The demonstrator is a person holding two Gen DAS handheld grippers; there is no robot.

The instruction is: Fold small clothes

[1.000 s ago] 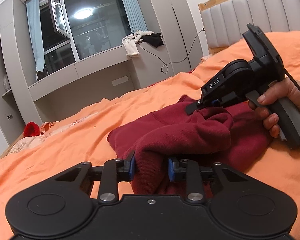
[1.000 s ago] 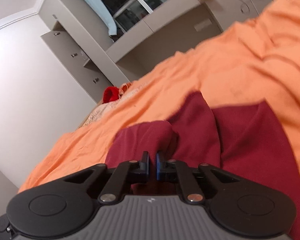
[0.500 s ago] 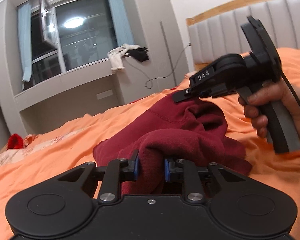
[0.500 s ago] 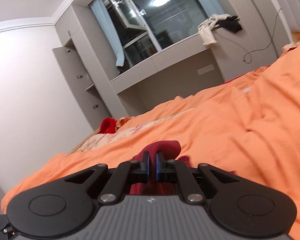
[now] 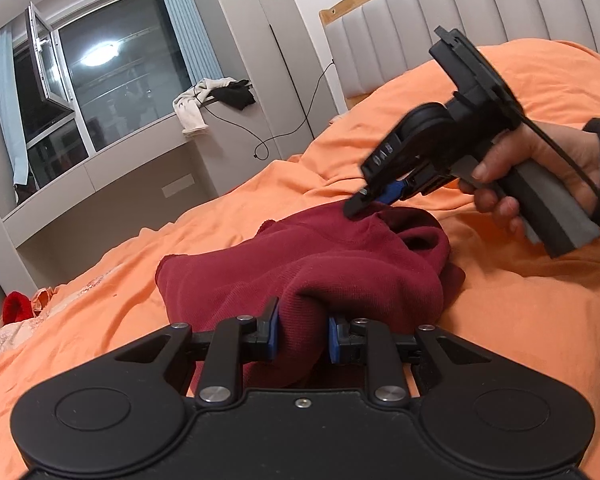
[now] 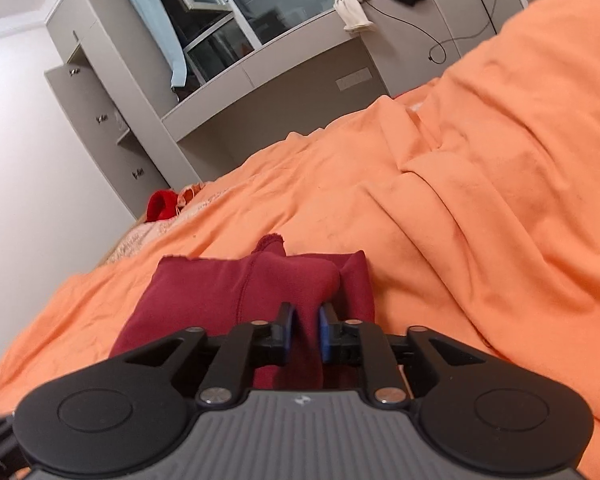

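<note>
Left gripper (image 5: pixel 300 334): pinching a thick bunch of the red garment (image 5: pixel 320 256) | Right gripper (image 6: pixel 305 334): jaws opening, cloth between them | Garment: heaped on the orange bedcover (image 6: pixel 480 200) | Risk: released edge may slump and undo the fold; left bunch may drag the layers crooked.

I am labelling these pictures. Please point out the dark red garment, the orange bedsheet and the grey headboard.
dark red garment (image 5: pixel 320 256): left wrist view, its bunched middle.
orange bedsheet (image 6: pixel 480 208): right wrist view, a bare wrinkled part.
grey headboard (image 5: pixel 440 20): left wrist view, a padded panel.
</note>
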